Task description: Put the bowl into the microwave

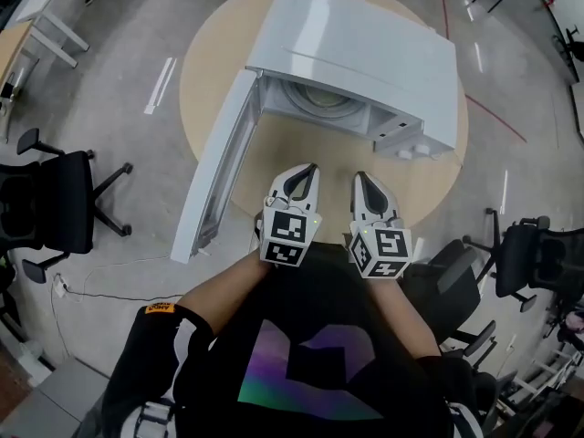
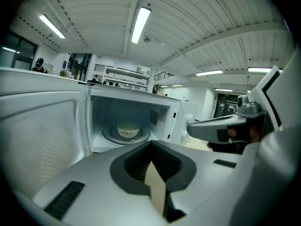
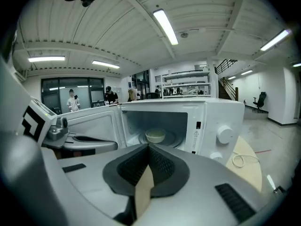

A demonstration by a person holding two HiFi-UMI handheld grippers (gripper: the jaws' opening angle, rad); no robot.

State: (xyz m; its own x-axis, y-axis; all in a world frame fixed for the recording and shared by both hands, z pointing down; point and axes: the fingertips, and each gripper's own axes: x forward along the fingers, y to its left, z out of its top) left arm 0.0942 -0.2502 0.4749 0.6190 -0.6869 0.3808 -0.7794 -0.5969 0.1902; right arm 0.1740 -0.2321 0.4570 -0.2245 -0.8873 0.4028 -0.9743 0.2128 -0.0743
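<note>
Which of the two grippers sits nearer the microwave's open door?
The left gripper; the door hangs open on its side, and the right gripper sits farther away.

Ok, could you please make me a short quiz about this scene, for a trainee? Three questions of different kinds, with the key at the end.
1. True or false: the bowl is inside the microwave.
2. The door is: A) shut; B) open, swung to the person's left; C) taken off.
3. Fill the gap: the left hand-held gripper and the right hand-held gripper have their jaws together and hold ____.

Key: 1 true; 2 B; 3 nothing.
</note>
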